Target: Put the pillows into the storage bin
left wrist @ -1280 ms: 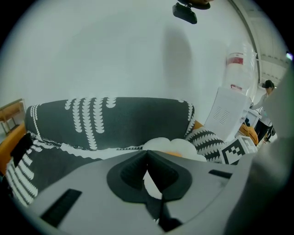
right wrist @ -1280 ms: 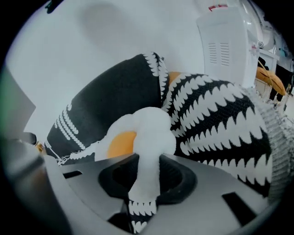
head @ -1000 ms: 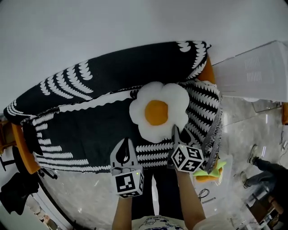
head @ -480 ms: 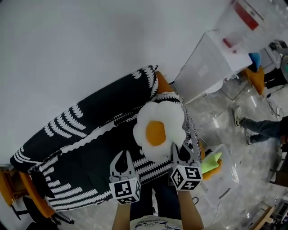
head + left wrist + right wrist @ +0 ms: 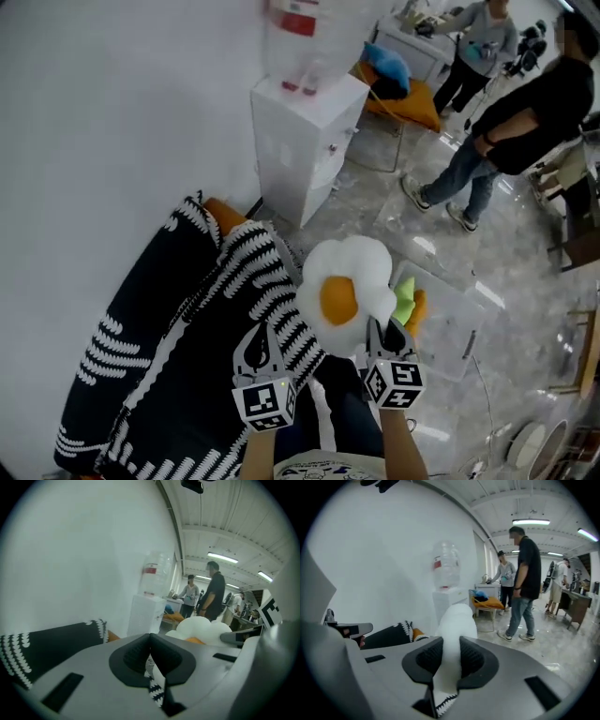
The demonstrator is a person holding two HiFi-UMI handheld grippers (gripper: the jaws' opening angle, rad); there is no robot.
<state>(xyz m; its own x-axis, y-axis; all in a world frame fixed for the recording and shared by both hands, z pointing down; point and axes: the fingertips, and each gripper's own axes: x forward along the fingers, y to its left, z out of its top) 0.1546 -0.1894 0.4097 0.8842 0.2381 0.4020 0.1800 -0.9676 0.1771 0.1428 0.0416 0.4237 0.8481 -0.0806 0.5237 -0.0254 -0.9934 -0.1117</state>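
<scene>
A fried-egg pillow (image 5: 345, 292), white with an orange yolk, hangs in the air past the sofa's right end. My right gripper (image 5: 382, 330) is shut on its lower edge. In the right gripper view the white pillow rim (image 5: 454, 620) is pinched between the two pads of the right gripper (image 5: 451, 651). My left gripper (image 5: 263, 330) hovers to the left over the sofa, shut and holding nothing; the left gripper (image 5: 150, 645) shows its pads touching. A clear storage bin (image 5: 455, 328) stands on the floor just right of the pillow, with a green and orange pillow (image 5: 407, 302) in it.
A sofa under a black and white throw (image 5: 187, 328) fills the lower left. A white water dispenser (image 5: 305, 141) stands against the wall behind it. Two people (image 5: 525, 112) stand on the glossy floor at the upper right, near an orange chair (image 5: 403, 98).
The fried-egg pillow has come up off the sofa seat and travelled right, toward the bin, in my right gripper. The view has swung right, bringing the dispenser and people in.
</scene>
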